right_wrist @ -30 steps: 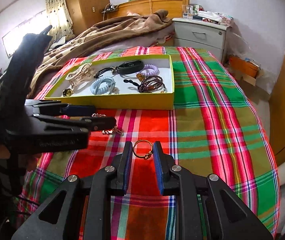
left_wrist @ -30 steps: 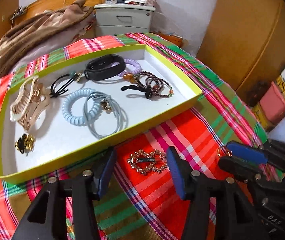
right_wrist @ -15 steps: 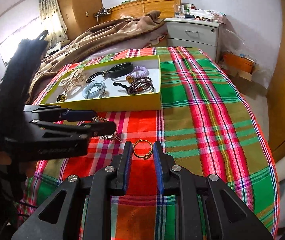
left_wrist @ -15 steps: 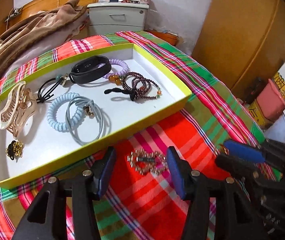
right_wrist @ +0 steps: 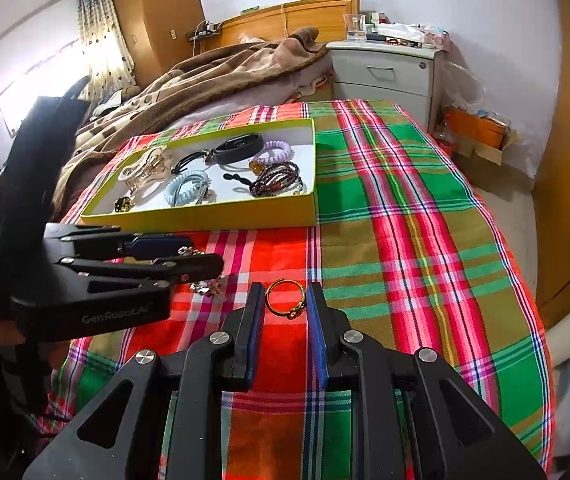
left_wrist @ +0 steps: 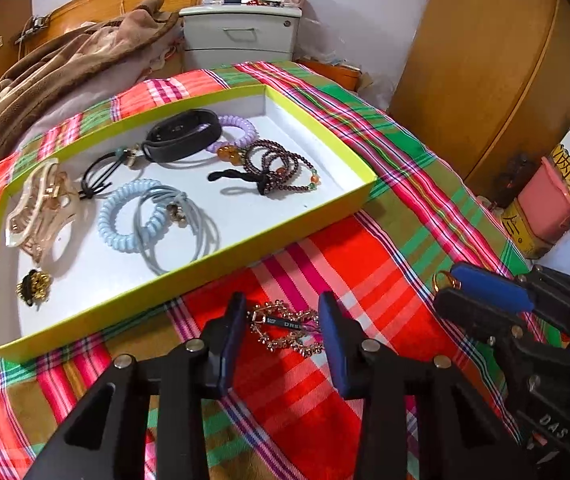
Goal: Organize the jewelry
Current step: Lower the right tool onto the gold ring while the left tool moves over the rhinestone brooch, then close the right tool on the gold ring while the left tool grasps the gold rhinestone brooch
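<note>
Plaid cloth [right_wrist: 385, 240] snags easily. Your left gripper [left_wrist: 281, 332] gapes around the chain brooch [left_wrist: 285, 328], right gripper [right_wrist: 285, 312] brackets the gold ring [right_wrist: 285, 300] unclamped, near the tray [right_wrist: 205, 222]; shallow closure flicks either away.

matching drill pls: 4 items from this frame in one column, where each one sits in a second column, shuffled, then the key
Items
1. gold ring
2. rhinestone clip
3. black band
4. gold flower charm

Places
A. far side of the tray, beside the purple coil tie
B. on the plaid cloth, between the right gripper fingers
C. near-left corner of the tray
D. on the cloth, between the left gripper fingers

Pairs: 1-B, 2-D, 3-A, 4-C
</note>
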